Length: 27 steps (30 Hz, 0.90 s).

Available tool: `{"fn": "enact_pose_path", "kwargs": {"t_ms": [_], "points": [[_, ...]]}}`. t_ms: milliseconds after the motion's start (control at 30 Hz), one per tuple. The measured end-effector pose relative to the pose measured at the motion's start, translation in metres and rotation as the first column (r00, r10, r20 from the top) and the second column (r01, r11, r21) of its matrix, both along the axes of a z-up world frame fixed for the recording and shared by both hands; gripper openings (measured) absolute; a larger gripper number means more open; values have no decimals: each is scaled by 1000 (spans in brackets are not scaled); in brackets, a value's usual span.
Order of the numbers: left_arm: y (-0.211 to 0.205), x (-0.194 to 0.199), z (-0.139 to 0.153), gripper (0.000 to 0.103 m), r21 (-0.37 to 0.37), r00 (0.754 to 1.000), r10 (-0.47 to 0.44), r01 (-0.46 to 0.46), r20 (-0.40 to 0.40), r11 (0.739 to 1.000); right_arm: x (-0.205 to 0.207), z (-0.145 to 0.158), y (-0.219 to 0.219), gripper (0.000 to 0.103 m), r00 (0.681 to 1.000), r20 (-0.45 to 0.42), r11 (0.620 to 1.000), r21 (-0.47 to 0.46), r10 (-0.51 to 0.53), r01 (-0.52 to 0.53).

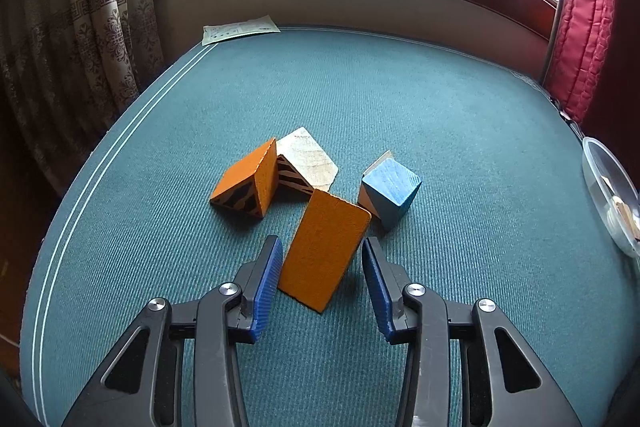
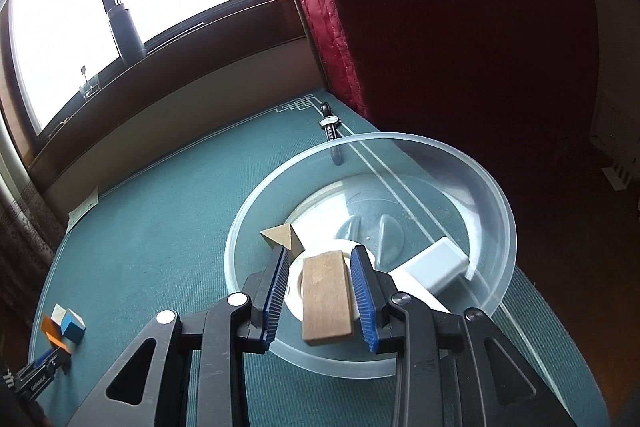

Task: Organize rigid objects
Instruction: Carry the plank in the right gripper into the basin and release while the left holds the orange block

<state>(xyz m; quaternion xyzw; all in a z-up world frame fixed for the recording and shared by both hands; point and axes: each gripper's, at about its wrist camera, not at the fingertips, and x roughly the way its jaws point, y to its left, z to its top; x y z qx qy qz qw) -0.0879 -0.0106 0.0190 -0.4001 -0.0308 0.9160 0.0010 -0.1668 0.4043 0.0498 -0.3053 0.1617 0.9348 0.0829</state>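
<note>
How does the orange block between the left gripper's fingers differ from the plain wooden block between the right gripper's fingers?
The orange block is painted orange; the plain wooden block is bare, pale brown wood. The orange block is over the green cloth, beside other blocks; the plain wooden block is over the clear bowl. The orange block sits skewed to the left gripper; the wooden one lies along the right gripper. Both show a flat rectangular face.

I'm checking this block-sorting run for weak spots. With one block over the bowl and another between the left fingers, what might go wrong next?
1. The plain wooden block between the right gripper pads overhangs the clear bowl's near rim; it may tip out.
2. The orange block sits skewed in the left gripper, with a gap at the right pad, so closing could twist it.
3. That twist might nudge the blue cube.
</note>
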Motion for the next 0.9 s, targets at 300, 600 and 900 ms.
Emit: {"fn": "enact_pose_path", "kwargs": {"t_ms": [300, 600, 900], "points": [[3, 2, 5, 39, -1, 1000, -5, 5, -7, 1000, 5, 1, 1, 38, 1000, -17, 1000, 2, -3, 3], [7, -2, 4, 35, -14, 1000, -10, 10, 0, 1000, 9, -1, 1, 39, 1000, -21, 1000, -8, 14, -14], [9, -5, 3, 35, -12, 1000, -8, 8, 7, 1000, 12, -1, 2, 39, 999, -25, 1000, -16, 27, -27]]}}
